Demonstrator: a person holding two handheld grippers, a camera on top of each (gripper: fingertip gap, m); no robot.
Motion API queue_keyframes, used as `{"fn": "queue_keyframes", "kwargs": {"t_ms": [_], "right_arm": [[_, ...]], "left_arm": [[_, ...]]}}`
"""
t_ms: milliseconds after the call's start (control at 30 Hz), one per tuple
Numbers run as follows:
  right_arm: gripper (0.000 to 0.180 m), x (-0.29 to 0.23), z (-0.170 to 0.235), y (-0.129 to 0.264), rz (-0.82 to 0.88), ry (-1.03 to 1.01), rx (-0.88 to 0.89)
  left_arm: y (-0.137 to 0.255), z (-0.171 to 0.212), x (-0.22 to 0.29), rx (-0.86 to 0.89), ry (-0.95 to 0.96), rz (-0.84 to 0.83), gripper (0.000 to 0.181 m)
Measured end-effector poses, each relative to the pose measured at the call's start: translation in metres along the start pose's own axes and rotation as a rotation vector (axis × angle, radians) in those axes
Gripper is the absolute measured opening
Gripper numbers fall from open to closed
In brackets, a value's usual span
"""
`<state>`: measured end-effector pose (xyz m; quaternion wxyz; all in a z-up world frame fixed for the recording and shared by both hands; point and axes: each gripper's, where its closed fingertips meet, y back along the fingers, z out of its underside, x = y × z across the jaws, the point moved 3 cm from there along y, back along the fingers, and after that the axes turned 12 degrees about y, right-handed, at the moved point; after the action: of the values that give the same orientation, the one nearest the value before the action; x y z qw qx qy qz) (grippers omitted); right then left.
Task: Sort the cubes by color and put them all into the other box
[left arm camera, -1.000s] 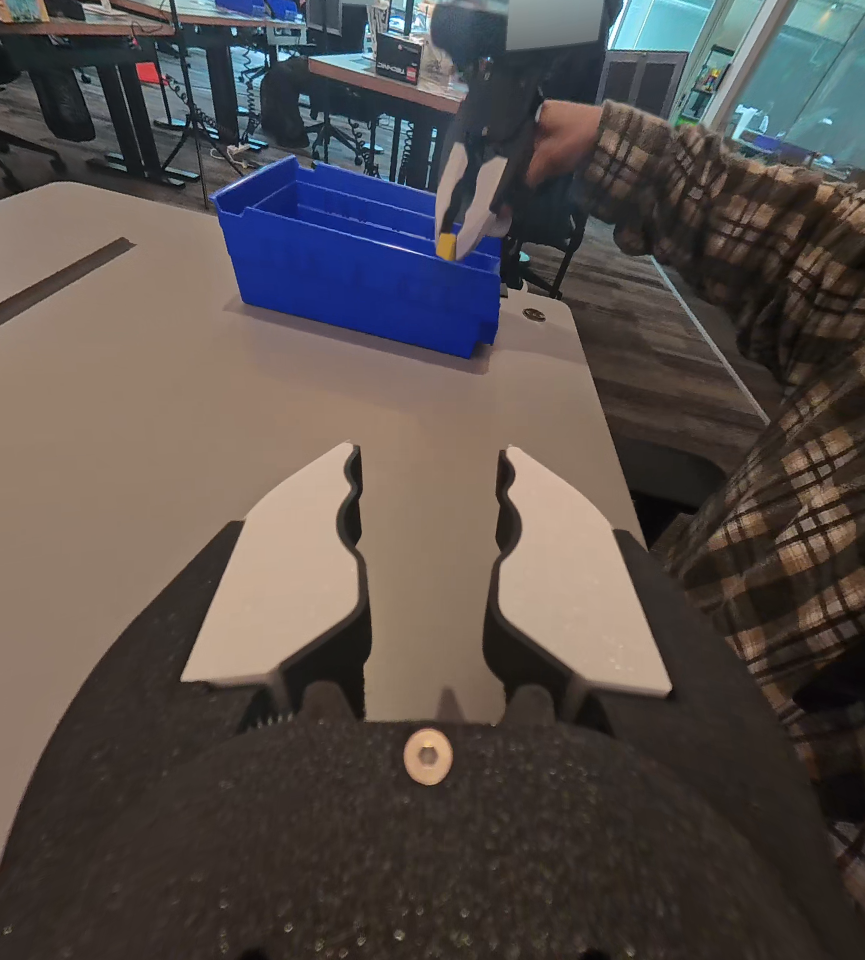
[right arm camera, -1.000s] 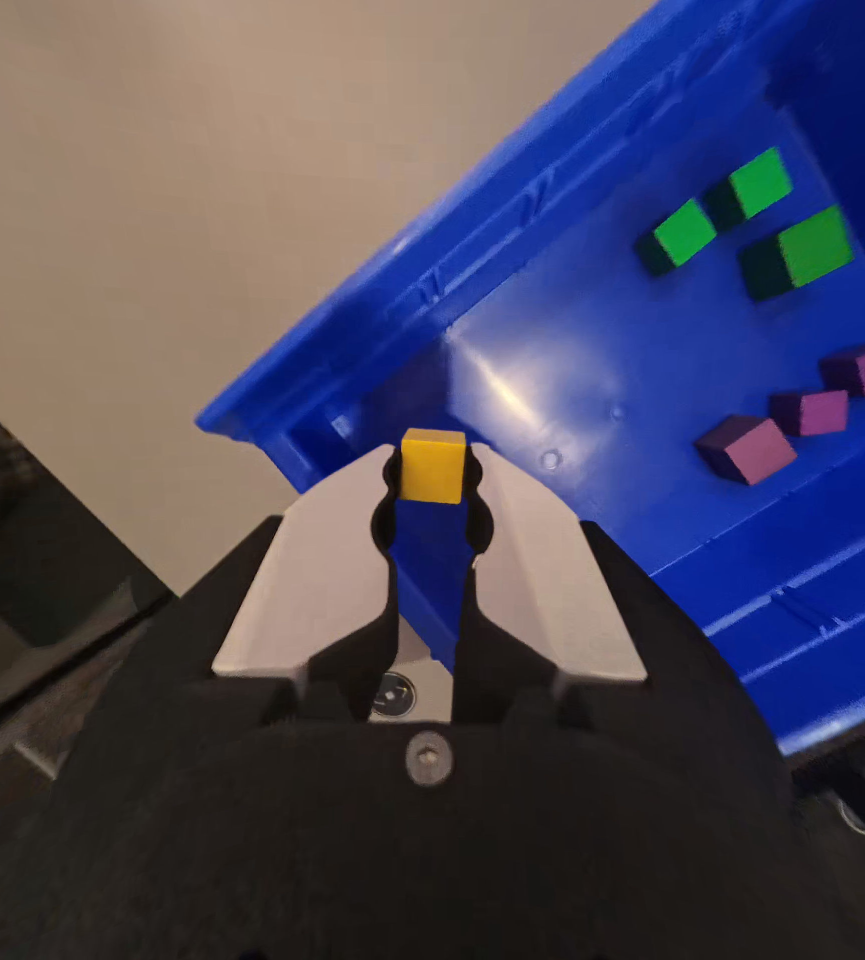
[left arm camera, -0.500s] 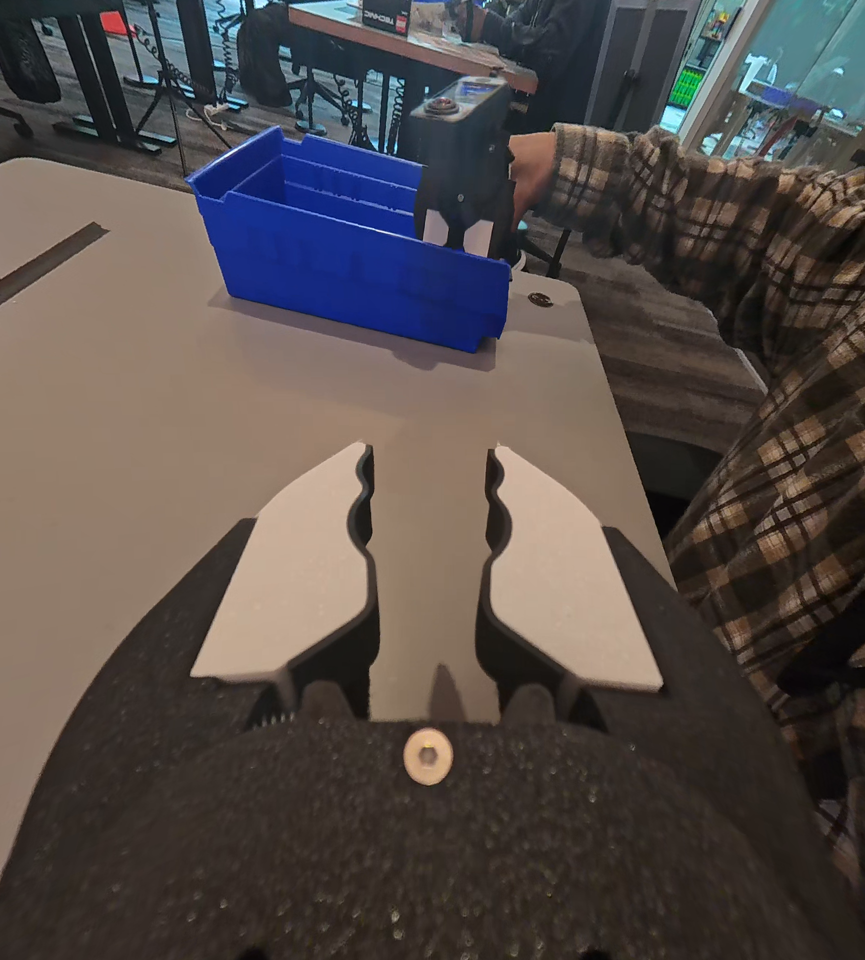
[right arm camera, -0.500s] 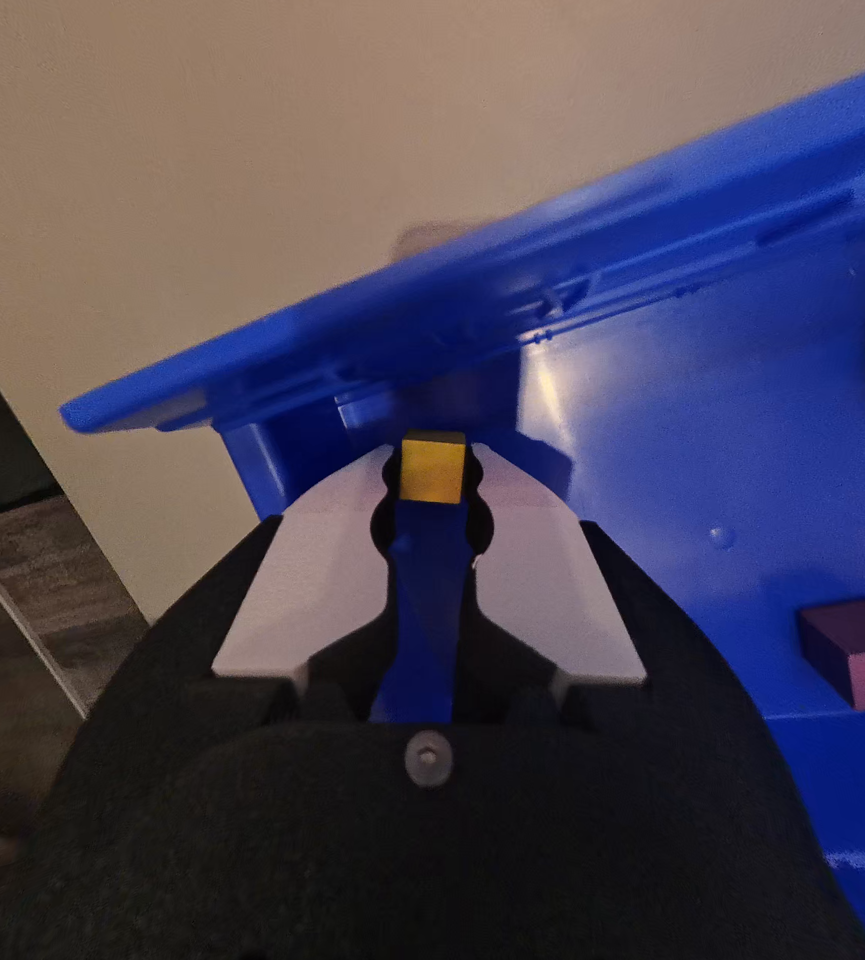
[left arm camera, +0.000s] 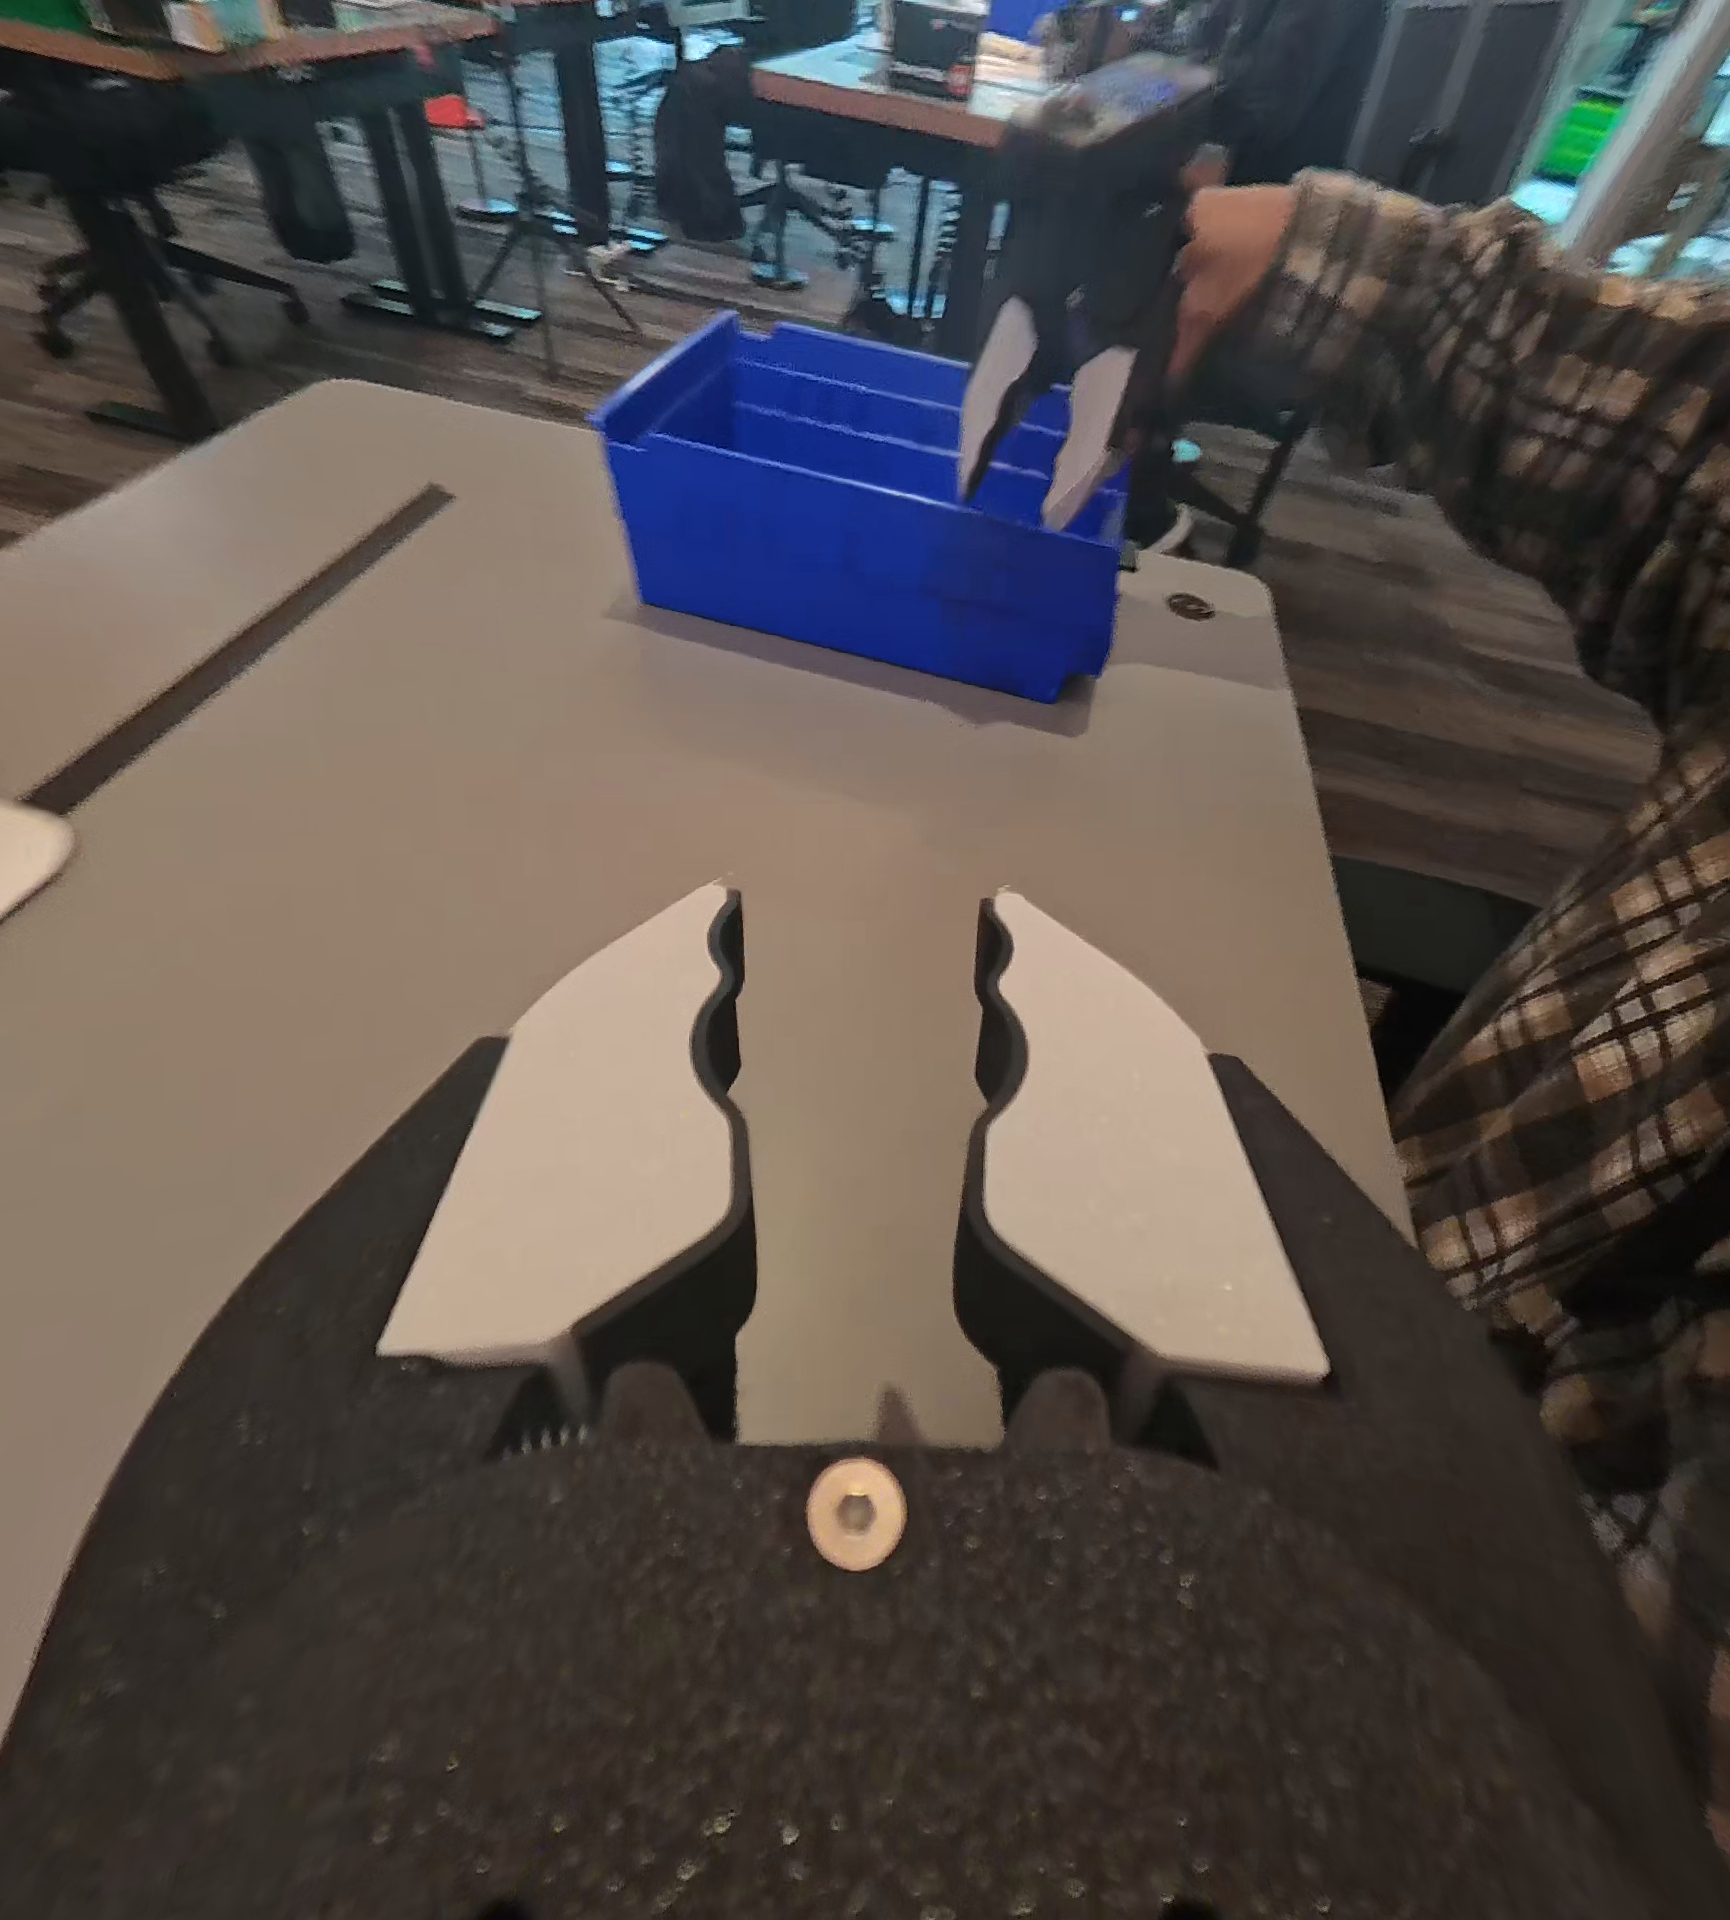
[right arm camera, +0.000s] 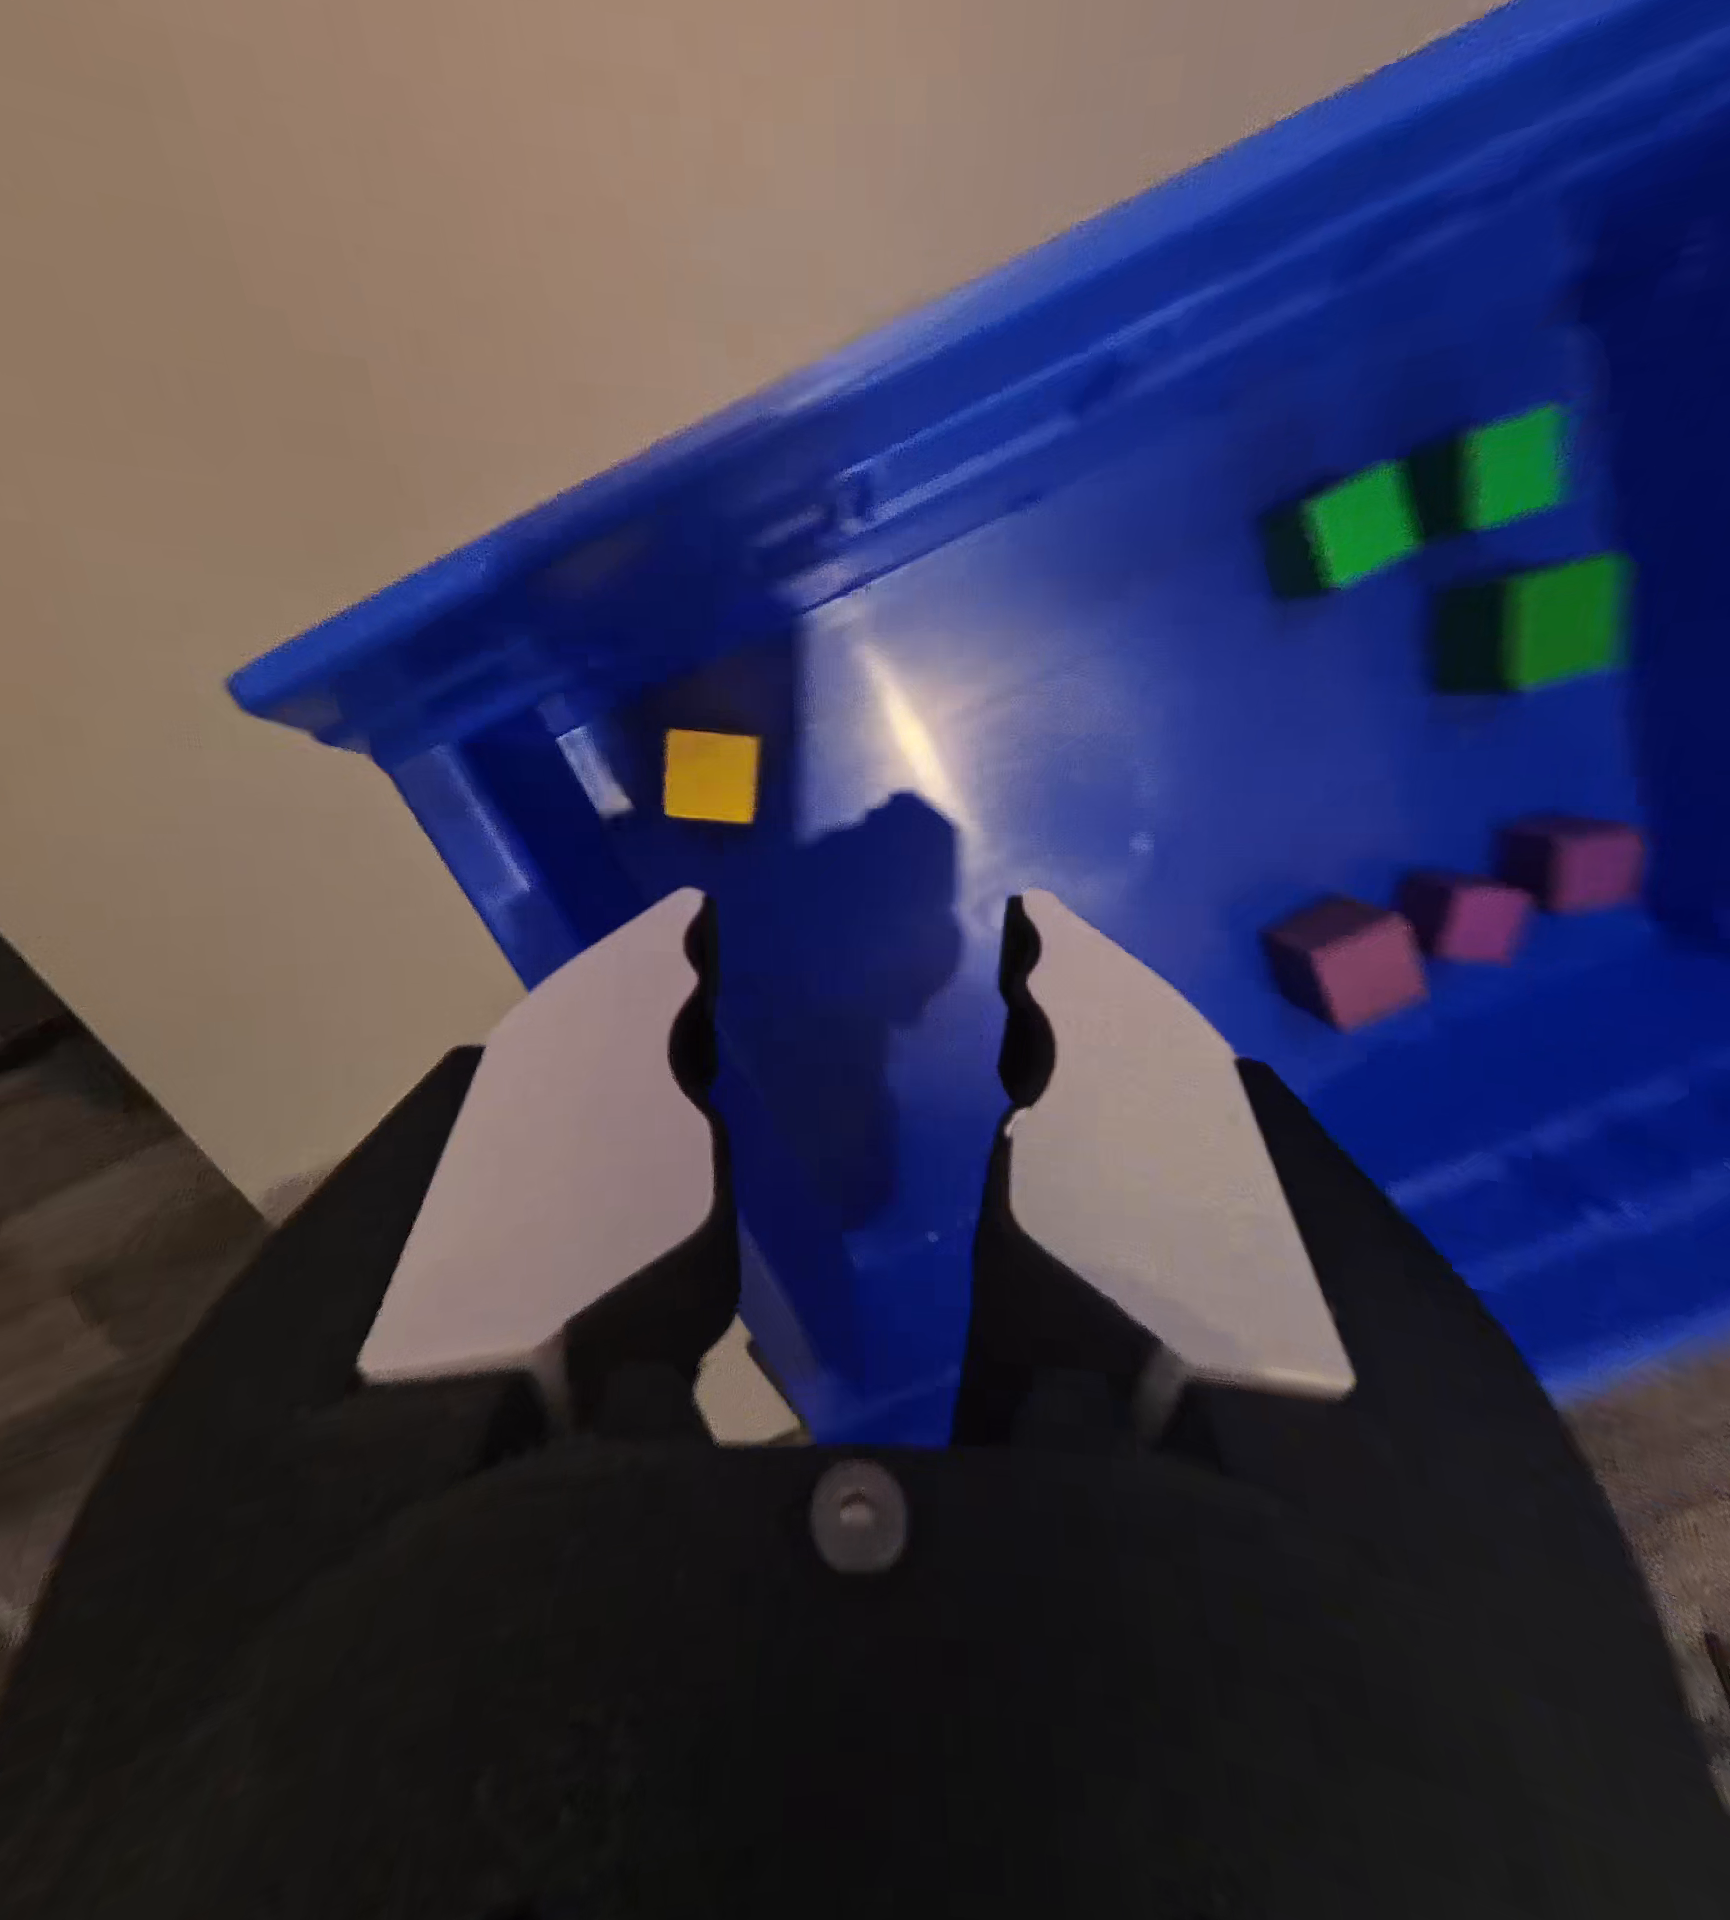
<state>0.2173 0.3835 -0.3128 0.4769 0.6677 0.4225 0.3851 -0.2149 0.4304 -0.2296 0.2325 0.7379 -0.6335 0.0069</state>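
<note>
Over the blue box [right arm camera: 1100, 436] hangs the right tool [right arm camera: 856, 904], fingers spread apart and holding nothing — the yellow cube [right arm camera: 711, 775] sits loose on the box floor by the near end wall. Farther along lie three green cubes [right arm camera: 1360, 525] and three purple cubes [right arm camera: 1349, 961], each colour grouped. Well back over bare tabletop [left arm camera: 425, 779], the left tool [left arm camera: 859, 904] is parted too — empty.

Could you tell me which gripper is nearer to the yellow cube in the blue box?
Right. The right gripper hangs open just above the yellow cube; the left gripper hovers over the table, well short of the blue box.
</note>
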Motion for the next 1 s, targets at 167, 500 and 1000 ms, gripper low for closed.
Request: {"fn": "queue_keyframes", "kwargs": {"t_ms": [167, 500, 1000], "right_arm": [[0.067, 0.013, -0.021, 0.087, 0.233, -0.186, 0.150], [0.082, -0.043, -0.143, 0.083, 0.240, -0.243, 0.506], [0.069, -0.087, -0.242, 0.000, -0.004, -0.385, 0.820]], "left_arm": [[0.118, -0.014, -0.040, -0.012, 0.004, -0.324, 0.045], [0.350, 0.048, -0.151, -0.261, 0.239, -0.875, 0.052], [0.365, 0.165, -0.249, -0.366, 0.714, -1.193, 0.045]]}}
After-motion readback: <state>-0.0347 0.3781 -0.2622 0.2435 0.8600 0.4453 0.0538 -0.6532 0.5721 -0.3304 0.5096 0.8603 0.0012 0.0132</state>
